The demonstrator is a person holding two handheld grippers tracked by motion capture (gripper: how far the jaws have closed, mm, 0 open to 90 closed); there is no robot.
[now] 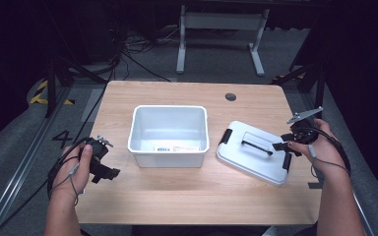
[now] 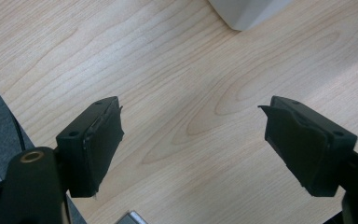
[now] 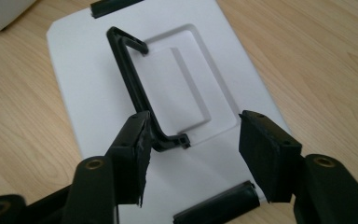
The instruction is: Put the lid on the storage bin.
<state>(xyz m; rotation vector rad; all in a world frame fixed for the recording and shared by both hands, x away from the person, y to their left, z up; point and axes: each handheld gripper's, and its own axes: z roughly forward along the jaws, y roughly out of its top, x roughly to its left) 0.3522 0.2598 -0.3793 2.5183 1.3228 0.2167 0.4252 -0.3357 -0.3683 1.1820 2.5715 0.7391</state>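
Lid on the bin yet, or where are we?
Done: nothing seated. The white bin stands open mid-table, and the lid lies flat on the table to its right. In hand: the right gripper hangs over the lid with jaws open, one jaw beside the near end of the black handle, no grip yet. The left gripper is open over bare wood. Left, probably: grasp, lift, set the lid on the bin.

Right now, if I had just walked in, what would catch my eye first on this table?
Probably the empty white bin in the middle of the wooden table. Just right of it lies its white lid with a black handle; the right gripper hangs open over that handle's near end. The left gripper hovers open above bare wood, left of the bin.
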